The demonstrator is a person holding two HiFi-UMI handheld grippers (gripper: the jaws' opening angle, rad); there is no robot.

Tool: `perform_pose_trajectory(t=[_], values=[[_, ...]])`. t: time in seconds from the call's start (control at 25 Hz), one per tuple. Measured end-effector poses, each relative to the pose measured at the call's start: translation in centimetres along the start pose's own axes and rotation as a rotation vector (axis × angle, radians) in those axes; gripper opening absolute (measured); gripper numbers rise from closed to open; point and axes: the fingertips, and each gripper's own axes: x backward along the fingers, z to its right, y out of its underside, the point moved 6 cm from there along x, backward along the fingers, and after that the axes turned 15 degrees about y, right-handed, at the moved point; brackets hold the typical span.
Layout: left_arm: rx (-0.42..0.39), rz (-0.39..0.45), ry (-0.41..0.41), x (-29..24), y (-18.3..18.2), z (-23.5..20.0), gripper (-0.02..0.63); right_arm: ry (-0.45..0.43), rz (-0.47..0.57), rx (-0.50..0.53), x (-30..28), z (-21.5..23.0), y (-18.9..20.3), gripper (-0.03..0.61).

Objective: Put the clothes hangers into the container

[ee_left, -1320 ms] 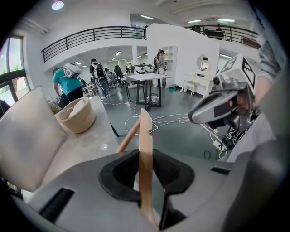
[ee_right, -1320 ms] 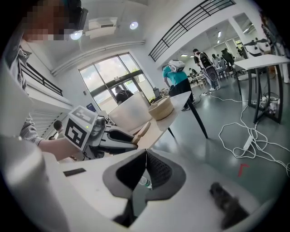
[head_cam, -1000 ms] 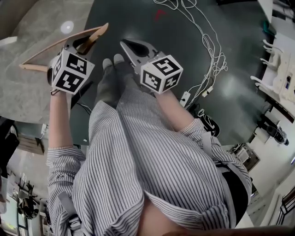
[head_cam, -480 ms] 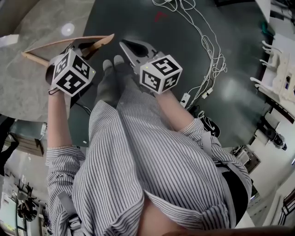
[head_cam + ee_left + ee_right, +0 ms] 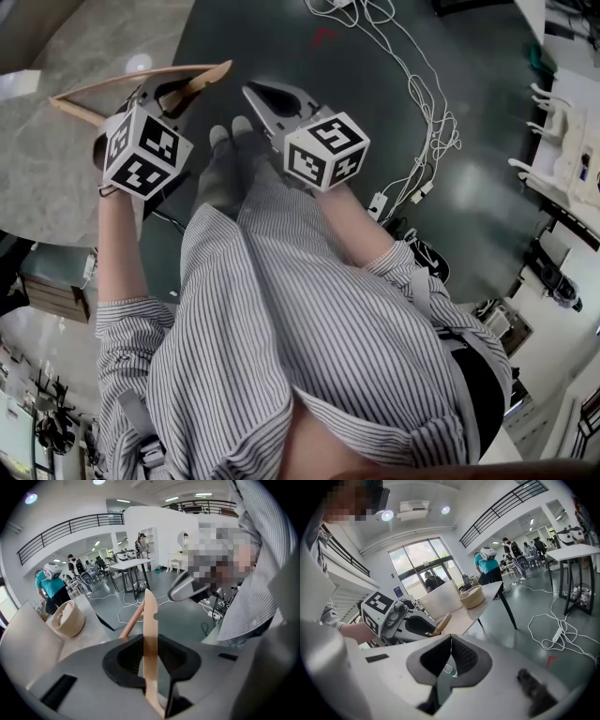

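Head view: left hand-held gripper point(image 5: 161, 92) grips the hanger point(image 5: 141, 80); right hand-held gripper point(image 5: 255, 94) is just beside it.
Left gripper view: hanger clamped between the jaws; basket point(image 5: 68, 618) on the tabletop point(image 5: 23, 644), well apart.
Right gripper view: jaws closed, empty.

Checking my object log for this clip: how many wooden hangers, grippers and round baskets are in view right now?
Wooden hanger: 1, clamped in the left gripper
Grippers: 2, left gripper and right gripper
Round basket: 1, on the table
Total: 4
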Motion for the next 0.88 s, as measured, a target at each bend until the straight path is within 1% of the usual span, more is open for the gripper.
perform_pose_trajectory(t=[0.16, 0.4, 0.64, 0.76, 0.88], values=[[0.030, 0.074, -0.066, 1.6, -1.2, -0.7, 0.098, -0.003, 0.017, 0.012, 0.3, -0.4, -0.8, 0.015], [0.072, 0.133, -0.149, 3.7, -2.1, -1.4, 0.098, -0.009, 0.051, 0.044, 0.4, -1.2, -2.6, 0.015], [0.095, 0.192, -0.200, 5.9, -3.1, -1.6, 0.098, -0.026, 0.105, 0.088, 0.8, -2.2, -5.1, 0.015], [0.113, 0.235, -0.221, 7.3, -3.6, -1.8, 0.098, -0.047, 0.127, 0.104, 0.6, -3.0, -6.5, 0.015], [0.132, 0.263, -0.259, 9.0, -4.2, -2.1, 0.098, -0.064, 0.163, 0.134, 0.7, -3.8, -8.3, 0.015]])
